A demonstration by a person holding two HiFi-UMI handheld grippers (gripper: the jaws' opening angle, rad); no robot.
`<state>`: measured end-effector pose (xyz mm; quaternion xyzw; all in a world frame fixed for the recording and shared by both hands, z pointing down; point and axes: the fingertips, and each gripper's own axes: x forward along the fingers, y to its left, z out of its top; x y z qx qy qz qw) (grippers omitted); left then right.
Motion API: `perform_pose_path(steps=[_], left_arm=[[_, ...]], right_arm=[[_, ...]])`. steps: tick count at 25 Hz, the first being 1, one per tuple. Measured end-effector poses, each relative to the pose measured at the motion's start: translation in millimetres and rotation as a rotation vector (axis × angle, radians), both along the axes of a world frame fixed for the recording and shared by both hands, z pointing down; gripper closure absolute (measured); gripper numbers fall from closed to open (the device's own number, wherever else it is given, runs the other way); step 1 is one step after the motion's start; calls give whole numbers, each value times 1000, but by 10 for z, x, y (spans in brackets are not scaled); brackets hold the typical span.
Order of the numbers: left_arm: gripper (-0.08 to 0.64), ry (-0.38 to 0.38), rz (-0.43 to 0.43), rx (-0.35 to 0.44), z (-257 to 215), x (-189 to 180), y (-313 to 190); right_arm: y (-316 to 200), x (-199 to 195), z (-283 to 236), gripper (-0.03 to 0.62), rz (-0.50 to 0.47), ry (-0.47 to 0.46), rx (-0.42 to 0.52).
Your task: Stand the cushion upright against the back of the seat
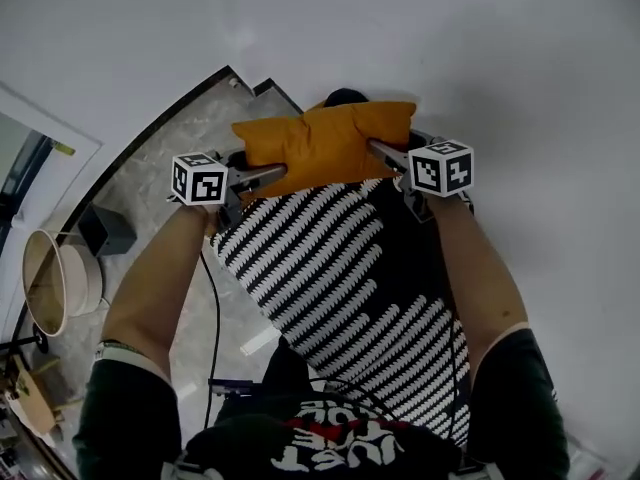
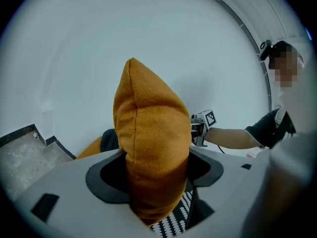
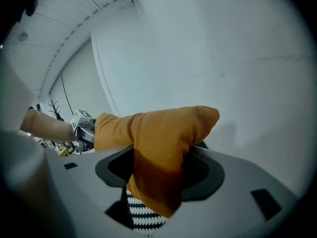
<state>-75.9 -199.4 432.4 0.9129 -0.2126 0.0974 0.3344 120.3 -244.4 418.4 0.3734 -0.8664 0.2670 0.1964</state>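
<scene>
An orange cushion point(image 1: 325, 143) hangs in the air, stretched between both grippers, over a seat covered in black-and-white striped fabric point(image 1: 340, 278). My left gripper point(image 1: 268, 176) is shut on the cushion's left end and my right gripper point(image 1: 385, 153) on its right end. In the left gripper view the cushion point(image 2: 151, 148) fills the jaws of the left gripper point(image 2: 156, 182), with striped fabric point(image 2: 173, 224) below. In the right gripper view a cushion corner point(image 3: 163, 148) is pinched in the right gripper point(image 3: 158, 175). A dark shape point(image 1: 345, 96) shows just behind the cushion.
A white wall point(image 1: 500, 68) rises straight ahead and to the right. On the marbled floor point(image 1: 170, 138) at the left stand a small black box point(image 1: 105, 230) and a round white-and-tan drum point(image 1: 55, 278). A black cable point(image 1: 215, 308) runs along the seat's left side.
</scene>
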Motion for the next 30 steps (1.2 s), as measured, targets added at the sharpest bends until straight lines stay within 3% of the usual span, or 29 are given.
perform_pose_path(steps=[4, 9, 13, 17, 22, 27, 28, 30], left_arm=[[222, -6, 17, -42, 359, -68, -523], [222, -45, 59, -141, 819, -106, -797], [222, -72, 59, -253, 1667, -148, -584], [222, -100, 42, -340, 2453, -92, -201], [219, -209, -16, -276, 2867, -9, -259], [219, -364, -34, -144, 3018, 23, -191], [219, -369, -32, -165, 3051, 33, -168], [213, -335, -17, -303, 3146, 8, -60]], right_arm=[[-457, -54, 347, 307, 32, 27, -51], [-620, -86, 882, 307, 83, 55, -200], [-350, -124, 1752, 305, 110, 94, -339], [-2, -47, 2563, 291, 137, 138, -411], [44, 64, 3017, 270, 187, 121, -374], [37, 17, 3408, 253, 197, 220, -389], [31, 32, 3431, 253, 204, 244, -402], [59, 13, 3483, 250, 181, 268, -433]])
